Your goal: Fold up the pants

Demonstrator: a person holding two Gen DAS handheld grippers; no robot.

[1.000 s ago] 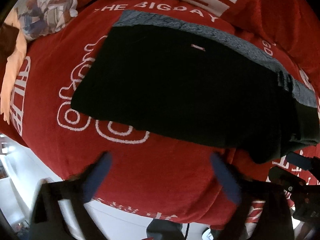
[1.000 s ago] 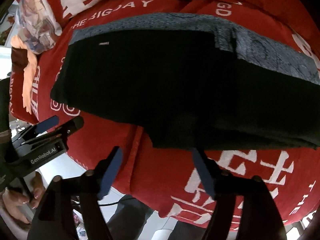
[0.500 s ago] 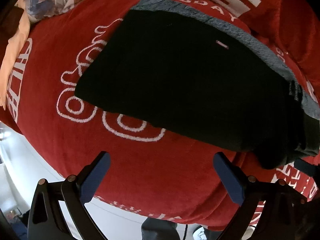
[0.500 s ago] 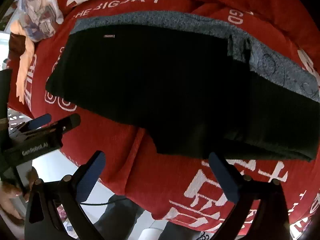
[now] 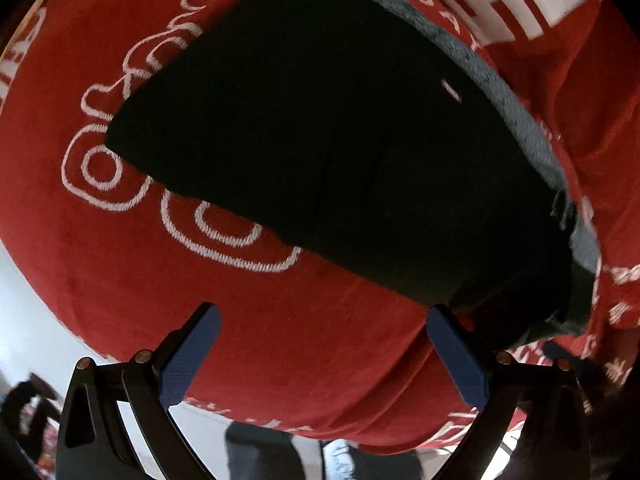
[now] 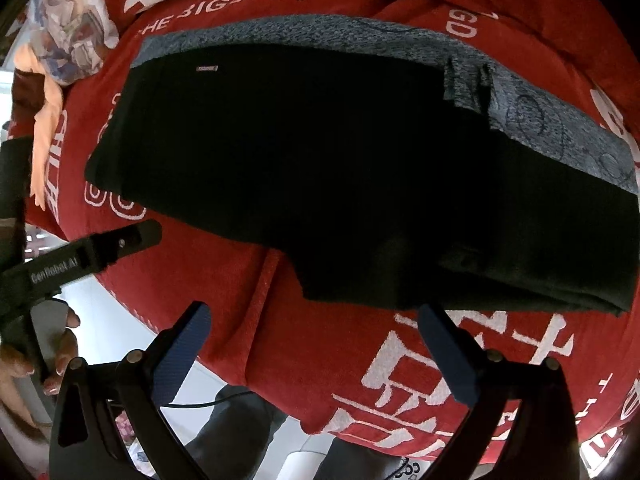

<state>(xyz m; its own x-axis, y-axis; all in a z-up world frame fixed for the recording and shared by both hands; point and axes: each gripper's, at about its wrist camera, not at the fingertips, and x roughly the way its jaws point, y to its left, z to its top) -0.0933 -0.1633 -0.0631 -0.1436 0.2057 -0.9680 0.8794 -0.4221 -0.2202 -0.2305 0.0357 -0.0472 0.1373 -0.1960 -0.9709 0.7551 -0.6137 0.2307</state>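
A red blanket (image 6: pixel 248 280) covers the surface. Both the left gripper (image 5: pixel 320 344) and right gripper (image 6: pixel 316 344) hover spread wide and empty. Just beyond lie the black pants (image 6: pixel 320 160), long axis crosswise, right gripper nearer.

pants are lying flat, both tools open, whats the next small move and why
Probably ease the right tool forward onto the near edge of the black pants and close on it. Both tools are open and empty, the left tool sits short of the fabric, and the pants lie flat on the red blanket, not yet folded over.
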